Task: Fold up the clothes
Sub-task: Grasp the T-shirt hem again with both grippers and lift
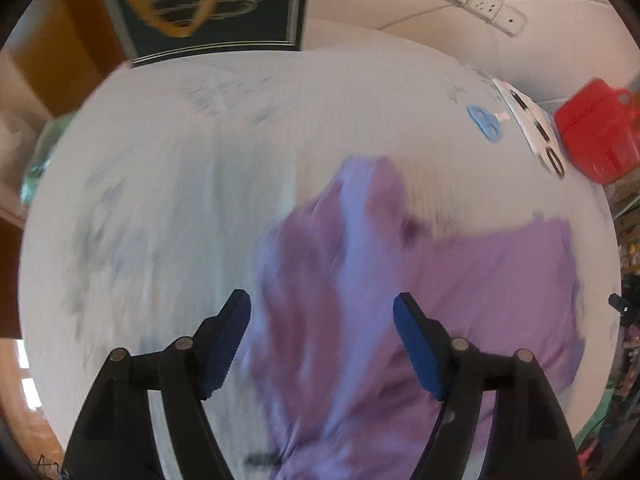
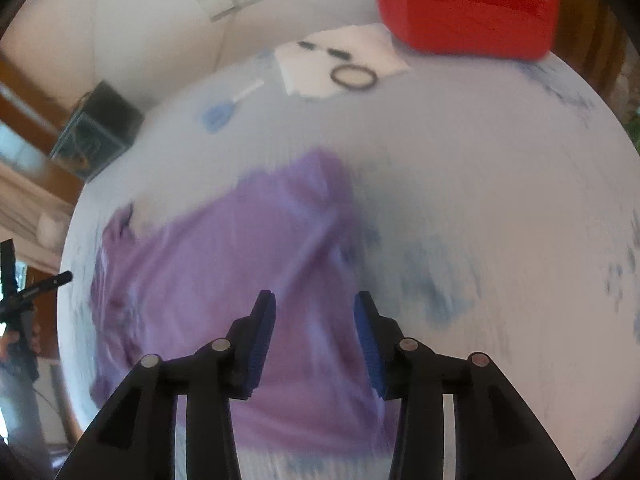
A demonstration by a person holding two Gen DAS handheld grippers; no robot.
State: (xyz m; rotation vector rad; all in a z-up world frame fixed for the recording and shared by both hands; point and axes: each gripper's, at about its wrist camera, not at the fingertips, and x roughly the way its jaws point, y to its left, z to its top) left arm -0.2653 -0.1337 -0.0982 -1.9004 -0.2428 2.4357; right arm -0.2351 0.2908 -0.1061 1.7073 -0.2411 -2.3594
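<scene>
Purple garment [image 1: 460, 280] apparently rumpled on white table [image 1: 180, 160], blurred

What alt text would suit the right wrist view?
The open right gripper hovers over a crumpled purple garment on a white table; the image is motion-blurred. A red box sits at the far edge.

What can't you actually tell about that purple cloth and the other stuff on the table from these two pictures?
- Purple garment: both views are motion-blurred, so its type, seams and folds are unclear; its near edge is hidden by the fingers and cut off at the frame bottom.
- Small blue object: too blurred in both views to identify.
- Red box: cut off by the top edge in the right wrist view.
- Small dark items on the white paper: too small to name.
</scene>
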